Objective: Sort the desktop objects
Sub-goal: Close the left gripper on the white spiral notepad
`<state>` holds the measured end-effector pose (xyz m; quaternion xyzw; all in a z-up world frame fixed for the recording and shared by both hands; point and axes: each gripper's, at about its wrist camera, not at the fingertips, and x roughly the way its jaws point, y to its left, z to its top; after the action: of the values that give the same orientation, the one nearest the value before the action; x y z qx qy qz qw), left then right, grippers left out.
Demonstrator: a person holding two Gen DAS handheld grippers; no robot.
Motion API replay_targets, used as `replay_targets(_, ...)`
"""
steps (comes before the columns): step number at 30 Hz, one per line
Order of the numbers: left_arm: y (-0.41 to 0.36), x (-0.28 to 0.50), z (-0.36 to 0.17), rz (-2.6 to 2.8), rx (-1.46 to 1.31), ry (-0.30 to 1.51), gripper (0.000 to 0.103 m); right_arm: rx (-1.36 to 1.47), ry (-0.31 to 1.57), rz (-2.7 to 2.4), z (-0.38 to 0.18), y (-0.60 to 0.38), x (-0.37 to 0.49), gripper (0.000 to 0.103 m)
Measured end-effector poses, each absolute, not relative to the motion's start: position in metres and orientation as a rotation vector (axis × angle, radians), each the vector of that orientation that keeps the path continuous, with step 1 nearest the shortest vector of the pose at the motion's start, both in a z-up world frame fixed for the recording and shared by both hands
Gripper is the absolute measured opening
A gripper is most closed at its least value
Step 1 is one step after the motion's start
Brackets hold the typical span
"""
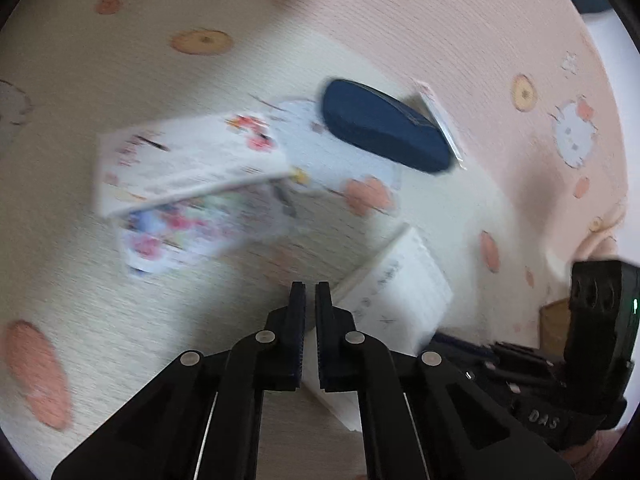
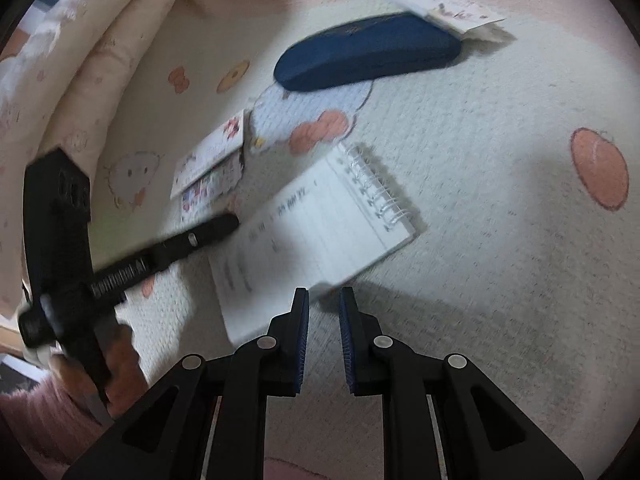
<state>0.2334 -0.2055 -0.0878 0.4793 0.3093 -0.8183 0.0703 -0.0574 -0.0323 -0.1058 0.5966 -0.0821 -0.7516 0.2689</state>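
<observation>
Spiral notebook [image 2: 316, 232] open flat on patterned blanket [image 2: 500, 240], coil edge far from cameras, near corner just ahead of both grippers. Navy glasses case [image 2: 366, 52] beyond, past cartoon print, resting partly on small card pack [image 2: 444, 8]. Second printed card pack [image 1: 192, 168] left of case, well apart from notebook. Left gripper [image 1: 311, 292] jaws nearly together, nothing visible between, notebook just beside right finger. Right gripper [image 2: 324, 296] narrow gap, empty, tips at notebook's near corner.
</observation>
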Motion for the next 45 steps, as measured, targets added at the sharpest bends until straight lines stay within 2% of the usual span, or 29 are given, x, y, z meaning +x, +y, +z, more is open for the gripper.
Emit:
replay_targets(3,-0.185,0.220,-0.089,-2.505,1.509,0.919,0.002,1.634,-0.236,-2.101,-0.104,-0.017,-0.066,0.013)
replay_targets(9,-0.141,0.202,-0.092,-2.602,1.657,0.916,0.002,1.682,-0.447,-2.174,-0.105,0.031,-0.086,0.013)
replay_targets(14,-0.130,0.194,-0.094,-2.589,1.699,0.956,0.003,1.709,-0.520,-2.179,-0.094,0.048,-0.081,0.013)
replay_targets(19,-0.140,0.192,-0.094,-2.519,1.702,1.024,0.019,1.762,-0.564,-2.148,-0.087,0.054,-0.067,0.014)
replay_targets(21,-0.146,0.192,-0.094,-2.502,1.695,1.080,0.024,1.777,-0.546,-2.139,-0.087,0.054,-0.063,0.019)
replay_targets(22,-0.148,0.191,-0.096,-2.490,1.705,1.108,0.025,1.780,-0.541,-2.134,-0.088,0.055,-0.062,0.023)
replay_targets(25,-0.149,0.187,-0.097,-2.479,1.732,1.124,0.026,1.766,-0.555,-2.115,-0.090,0.057,-0.060,0.029)
replay_targets(30,-0.155,0.184,-0.096,-2.433,1.737,1.177,0.026,1.735,-0.541,-2.121,-0.092,0.055,-0.060,0.031)
replay_targets(32,-0.159,0.187,-0.095,-2.427,1.710,1.214,0.042,1.715,-0.519,-2.118,-0.093,0.054,-0.060,0.031)
replay_targets(33,-0.162,0.189,-0.094,-2.431,1.694,1.274,0.053,1.709,-0.515,-2.115,-0.093,0.055,-0.060,0.031)
replay_targets(34,-0.164,0.190,-0.094,-2.427,1.682,1.301,0.056,1.706,-0.522,-2.110,-0.093,0.056,-0.060,0.031)
replay_targets(39,-0.165,0.184,-0.098,-2.417,1.628,1.324,0.057,1.716,-0.568,-2.101,-0.094,0.062,-0.061,0.032)
replay_targets(41,-0.163,0.178,-0.098,-2.428,1.619,1.323,0.057,1.708,-0.561,-2.099,-0.093,0.062,-0.060,0.039)
replay_targets(43,-0.160,0.174,-0.100,-2.434,1.622,1.342,0.057,1.684,-0.546,-2.091,-0.092,0.058,-0.060,0.054)
replay_targets(45,-0.159,0.168,-0.101,-2.417,1.641,1.352,0.057,1.672,-0.491,-2.097,-0.089,0.050,-0.061,0.059)
